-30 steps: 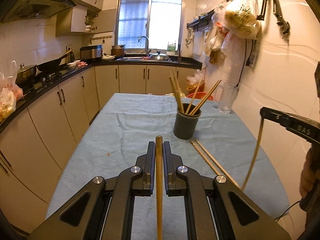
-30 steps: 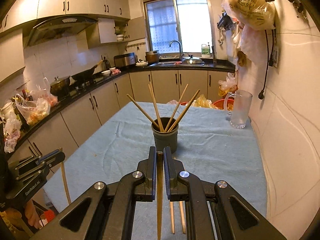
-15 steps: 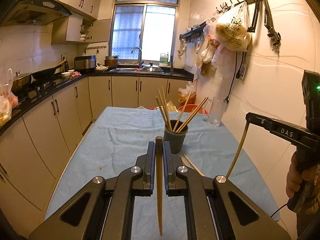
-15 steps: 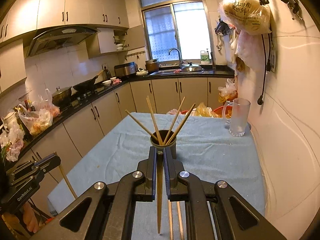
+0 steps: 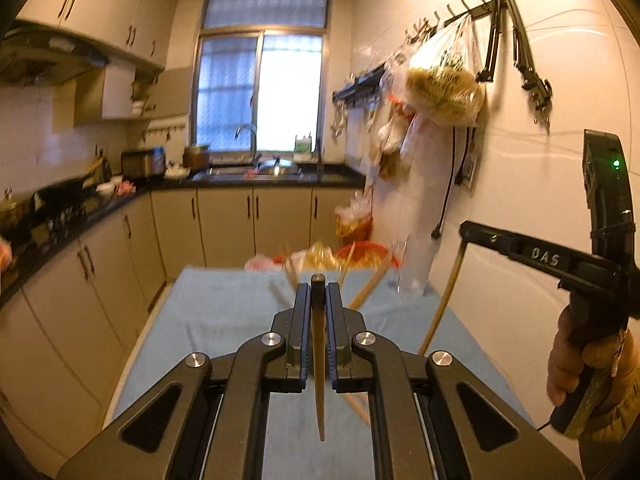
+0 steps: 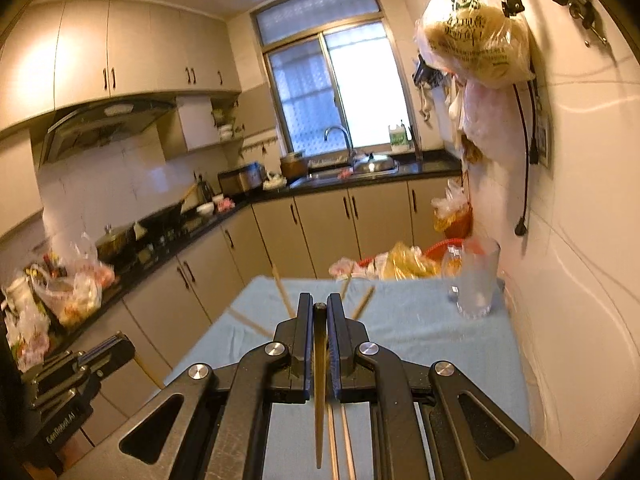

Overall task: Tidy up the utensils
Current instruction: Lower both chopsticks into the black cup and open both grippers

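Note:
My left gripper is shut on a wooden chopstick that hangs point-down through its jaws. The right gripper is shut on another chopstick, also point-down. Both are held above the blue-clothed table. The dark utensil cup is hidden behind the jaws; only the tops of its chopsticks fan out above them. Two loose chopsticks lie on the cloth below the right gripper. In the left wrist view the right gripper shows at the right, a hand on its handle.
A clear glass jug stands at the table's far right by the tiled wall. Plastic bags hang from wall hooks above it. Counters and cabinets run along the left and back. The left gripper shows low at the left.
Both grippers have risen and come nearer the cup, each still gripping its chopstick. The cup has sunk behind the jaws, and the picture is blurred by motion.

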